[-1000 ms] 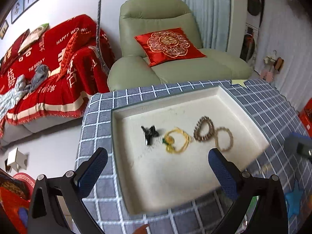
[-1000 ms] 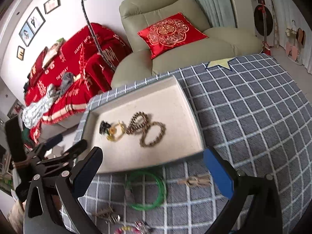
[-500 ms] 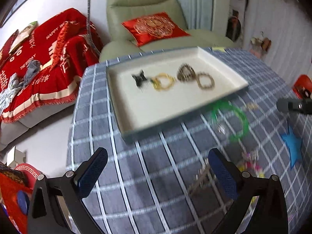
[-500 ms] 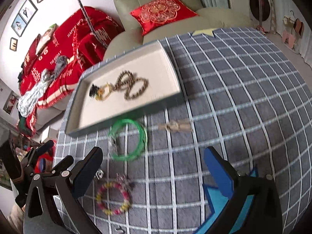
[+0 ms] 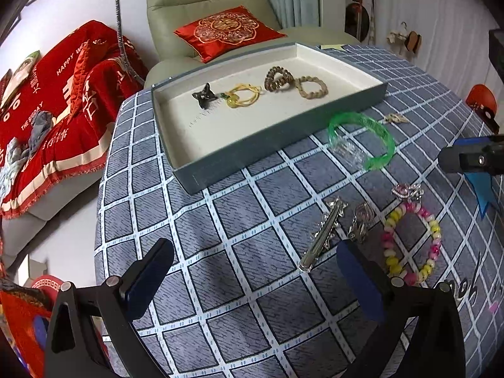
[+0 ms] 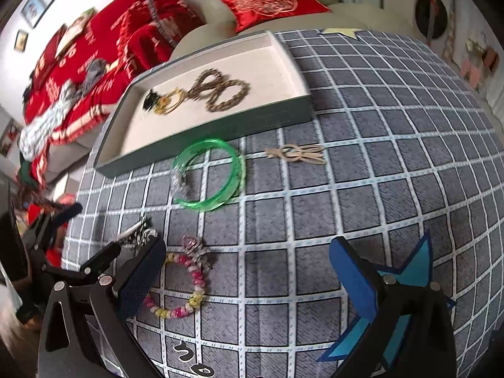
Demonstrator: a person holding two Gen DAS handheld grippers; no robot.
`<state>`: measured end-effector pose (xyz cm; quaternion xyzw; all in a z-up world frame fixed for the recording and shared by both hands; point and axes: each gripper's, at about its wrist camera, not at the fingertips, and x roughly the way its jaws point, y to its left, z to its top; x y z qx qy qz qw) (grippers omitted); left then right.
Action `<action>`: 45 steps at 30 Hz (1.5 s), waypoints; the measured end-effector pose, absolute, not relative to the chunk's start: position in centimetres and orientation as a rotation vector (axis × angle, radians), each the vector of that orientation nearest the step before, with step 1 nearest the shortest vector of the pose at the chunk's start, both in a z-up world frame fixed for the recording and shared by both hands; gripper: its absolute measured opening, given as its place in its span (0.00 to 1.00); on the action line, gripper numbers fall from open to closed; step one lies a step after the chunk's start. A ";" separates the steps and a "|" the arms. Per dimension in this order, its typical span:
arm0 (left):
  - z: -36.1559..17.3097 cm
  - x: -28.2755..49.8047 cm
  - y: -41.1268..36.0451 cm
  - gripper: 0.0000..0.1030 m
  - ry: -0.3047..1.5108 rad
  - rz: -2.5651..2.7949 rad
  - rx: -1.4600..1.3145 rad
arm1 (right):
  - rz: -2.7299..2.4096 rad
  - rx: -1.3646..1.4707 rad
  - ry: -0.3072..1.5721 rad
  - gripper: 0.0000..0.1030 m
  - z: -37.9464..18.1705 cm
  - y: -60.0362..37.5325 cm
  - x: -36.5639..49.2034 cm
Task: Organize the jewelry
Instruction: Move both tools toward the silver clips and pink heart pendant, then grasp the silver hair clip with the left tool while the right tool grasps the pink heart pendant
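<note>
Both sets of tongs spread wide and holding nothing — left gripper [image 5: 255, 278] and right gripper [image 6: 247, 278] hovering over the checked tablecloth [image 5: 239, 220] at its near edge.

Already inside the tray [image 5: 252, 148], toward the far side of the cloth: a dark clip [image 5: 204, 95], a yellow cord piece [image 5: 242, 96], a coiled brown bracelet [image 5: 278, 79] and a beaded tan bracelet [image 5: 312, 86]. Still loose on the cloth: a green bangle [image 5: 362, 138] just in front of the tray's near wall, a small pale ornament [image 6: 297, 154] to its right, and nearer the front edge a silver hair clip [image 5: 324, 233], a small silver piece [image 5: 359, 223], a sparkly pink trinket [image 5: 408, 190] and a pink-and-yellow bead bracelet [image 5: 411, 242].

Deciding relation for the next pick: silver hair clip just ahead of the left gripper's right finger [image 5: 362, 283], long axis running diagonally from near-left to far-right — so, likely, some turn of the wrist to close across its narrow width rather than along it. Bead bracelet touching or just beside the right gripper's left finger [image 6: 141, 280] in the right wrist view, lying flat. Left tongs probably the nearer for the hair clip, right for the bead bracelet. Tray well beyond both, straight ahead and slightly left.
</note>
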<state>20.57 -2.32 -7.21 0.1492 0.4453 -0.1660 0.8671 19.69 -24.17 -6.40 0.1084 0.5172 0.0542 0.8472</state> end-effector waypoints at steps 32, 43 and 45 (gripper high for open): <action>-7.7 20.7 -4.8 0.70 0.978 -0.499 0.301 | 0.272 -0.166 1.065 0.36 -8.1 -17.5 19.2; -7.4 19.5 -6.2 0.32 0.972 -0.566 0.348 | 0.244 -0.151 1.069 0.18 -8.1 -16.9 18.9; -7.4 19.4 -5.9 0.32 0.975 -0.559 0.326 | 0.232 -0.132 1.070 0.18 -8.0 -17.3 18.8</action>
